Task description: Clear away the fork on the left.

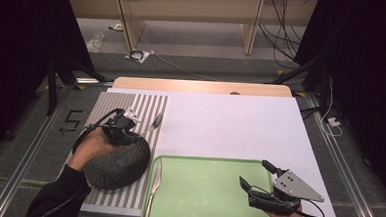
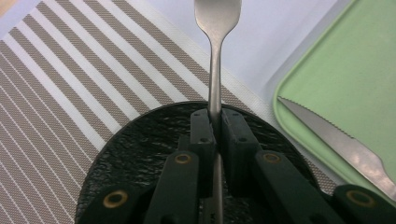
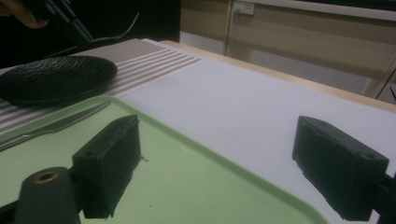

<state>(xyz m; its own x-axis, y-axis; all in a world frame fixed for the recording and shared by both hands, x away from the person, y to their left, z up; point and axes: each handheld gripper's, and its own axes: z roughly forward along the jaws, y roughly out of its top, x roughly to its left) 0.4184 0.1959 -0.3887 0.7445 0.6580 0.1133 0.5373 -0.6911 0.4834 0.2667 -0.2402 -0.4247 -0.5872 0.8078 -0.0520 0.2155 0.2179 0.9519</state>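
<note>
Nearest, the right tongs point(image 1: 255, 176) hang released over the green tray point(image 1: 201, 199), where a knife point(image 1: 155, 179) lies along the left rim. Beyond, the left tongs point(image 1: 130, 119) grasp a fork point(image 2: 215, 60) by its handle above the black plate point(image 1: 120, 165); the left gripper view shows the handle pinched between the pads. The fork's head reaches past the plate over the striped mat point(image 1: 108, 109), with bare white worktop point(image 1: 230, 125) beside it.

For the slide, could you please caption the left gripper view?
Left claw grips a fork above the black plate.
</note>
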